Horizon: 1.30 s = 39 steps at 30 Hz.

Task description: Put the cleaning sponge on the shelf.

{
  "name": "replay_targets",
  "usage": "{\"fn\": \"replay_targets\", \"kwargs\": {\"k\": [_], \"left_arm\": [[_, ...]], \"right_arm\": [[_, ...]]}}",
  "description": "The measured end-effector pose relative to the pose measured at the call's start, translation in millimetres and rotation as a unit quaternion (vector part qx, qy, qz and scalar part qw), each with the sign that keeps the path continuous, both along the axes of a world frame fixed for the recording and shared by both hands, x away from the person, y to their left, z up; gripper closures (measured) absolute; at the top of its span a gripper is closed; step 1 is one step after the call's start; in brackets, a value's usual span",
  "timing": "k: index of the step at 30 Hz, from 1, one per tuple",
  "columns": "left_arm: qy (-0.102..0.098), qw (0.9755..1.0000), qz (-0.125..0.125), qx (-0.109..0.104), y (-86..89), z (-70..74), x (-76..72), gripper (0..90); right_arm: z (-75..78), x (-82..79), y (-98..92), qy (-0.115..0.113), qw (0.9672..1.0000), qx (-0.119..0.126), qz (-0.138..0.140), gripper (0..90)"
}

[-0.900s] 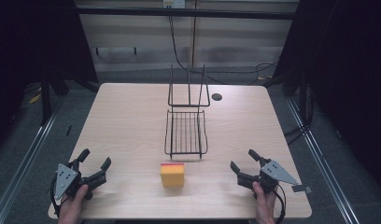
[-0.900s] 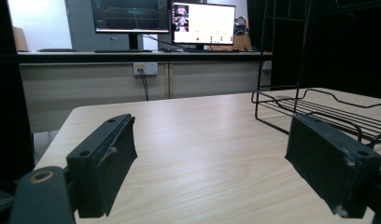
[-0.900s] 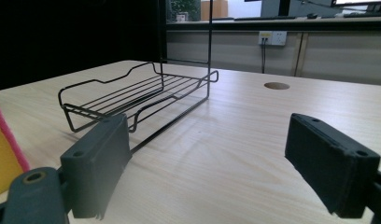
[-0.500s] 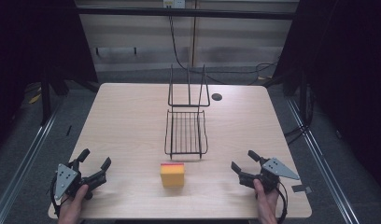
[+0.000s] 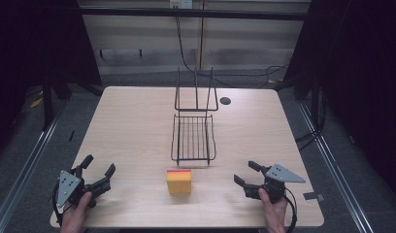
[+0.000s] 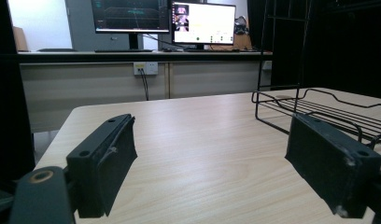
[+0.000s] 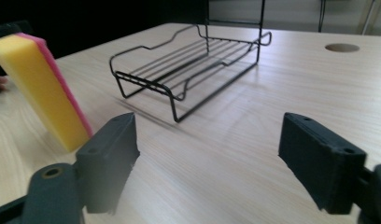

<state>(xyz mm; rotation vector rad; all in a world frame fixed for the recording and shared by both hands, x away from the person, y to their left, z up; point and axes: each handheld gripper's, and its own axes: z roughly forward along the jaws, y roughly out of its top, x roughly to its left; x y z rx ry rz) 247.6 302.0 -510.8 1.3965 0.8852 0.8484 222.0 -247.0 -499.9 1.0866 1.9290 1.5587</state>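
Sponge (image 5: 179, 181): yellow with pink top, near the table's (image 5: 133, 126) front edge, midway between both grippers.
Wire rack (image 5: 193, 138): table centre, just behind the sponge.
Left gripper (image 5: 96, 171): front-left corner, jaws apart, empty.
Right gripper (image 5: 246, 173): front-right corner, jaws apart, empty.
Open room: bare tabletop either side.

Spongy foam block (image 5: 179, 181) — matt wood table (image 5: 133, 126)

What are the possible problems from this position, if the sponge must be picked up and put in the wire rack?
1. The sponge stands on its edge, so a push from one jaw of the open right gripper may tip it over.
2. The wire rack is light and stands close behind the sponge; a gripper might knock or slide it.
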Motion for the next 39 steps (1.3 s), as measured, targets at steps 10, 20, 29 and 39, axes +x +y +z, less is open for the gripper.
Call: {"fn": "replay_targets", "kwargs": {"k": [10,20,29,39], "left_arm": [[0.0,1.0,0.0,0.0,0.0,0.0,0.0,15.5],[0.0,1.0,0.0,0.0,0.0,0.0,0.0,15.6],[0.0,1.0,0.0,0.0,0.0,0.0,0.0,15.6],[0.0,1.0,0.0,0.0,0.0,0.0,0.0,15.6]], "right_arm": [[7.3,0.5,18.0,0.025,0.9985,-0.004,0.047,19.6],[15.8,-0.5,30.0,0.024,0.9943,-0.001,0.104,30.1],[21.4,7.0,49.3,0.044,0.9873,-0.007,0.152,32.2],[25.3,12.3,67.4,0.048,0.9786,-0.01,0.2,35.4]]}}
